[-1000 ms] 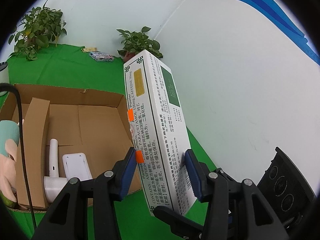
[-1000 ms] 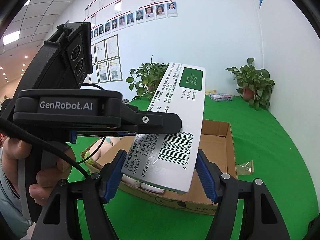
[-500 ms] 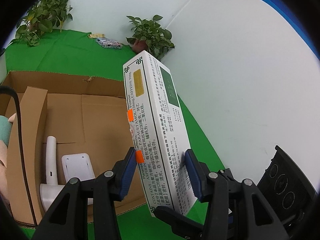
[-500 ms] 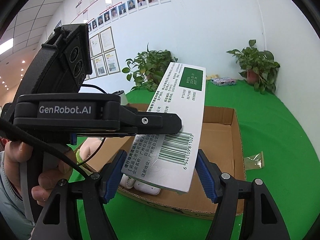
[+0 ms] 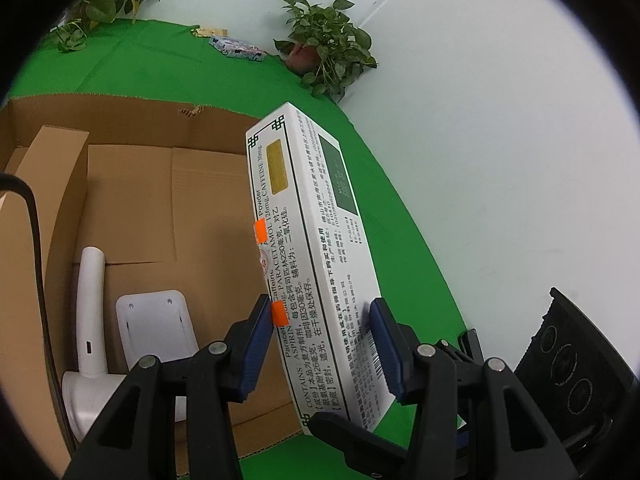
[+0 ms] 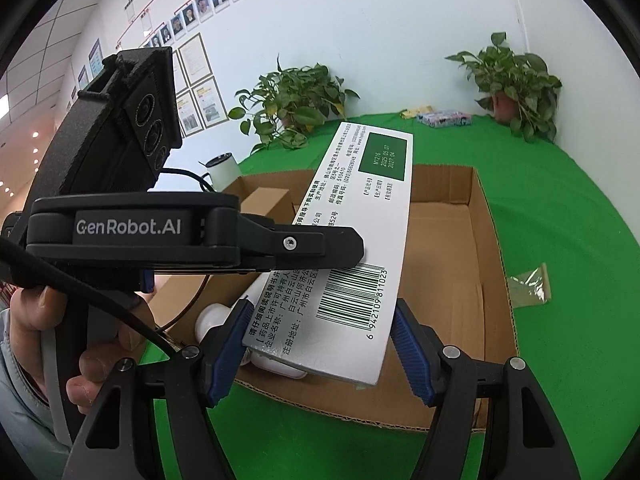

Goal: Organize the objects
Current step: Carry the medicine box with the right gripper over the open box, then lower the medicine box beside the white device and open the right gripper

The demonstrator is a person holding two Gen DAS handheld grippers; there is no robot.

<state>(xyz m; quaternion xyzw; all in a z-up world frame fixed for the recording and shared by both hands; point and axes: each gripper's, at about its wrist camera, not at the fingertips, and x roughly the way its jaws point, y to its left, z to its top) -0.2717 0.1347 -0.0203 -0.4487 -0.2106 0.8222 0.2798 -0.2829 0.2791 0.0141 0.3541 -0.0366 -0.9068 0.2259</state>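
Observation:
A long white medicine box (image 5: 316, 248) with black print and a barcode is held tilted over the right side of an open cardboard box (image 5: 120, 108). My left gripper (image 5: 320, 336) is shut on its narrow sides near the lower end. In the right wrist view the same medicine box (image 6: 352, 240) lies between the blue pads of my right gripper (image 6: 320, 332), which is shut on its wide face. The left gripper's finger (image 6: 320, 246) presses on top of it. A white handheld device (image 5: 90, 320) and a flat white item (image 5: 156, 328) lie inside the cardboard box (image 6: 492, 248).
Green cloth (image 6: 560, 220) covers the table. Potted plants (image 6: 516, 80) (image 6: 292, 100) stand at the back wall, with a colourful pack (image 6: 444, 118) between them. A clear wrapper (image 6: 530, 286) lies right of the cardboard box, a white mug (image 6: 222, 168) behind it. A hand (image 6: 40, 320) grips the left tool.
Both grippers have come down together with the medicine box toward the cardboard box, which now looms larger. Neither grip has changed.

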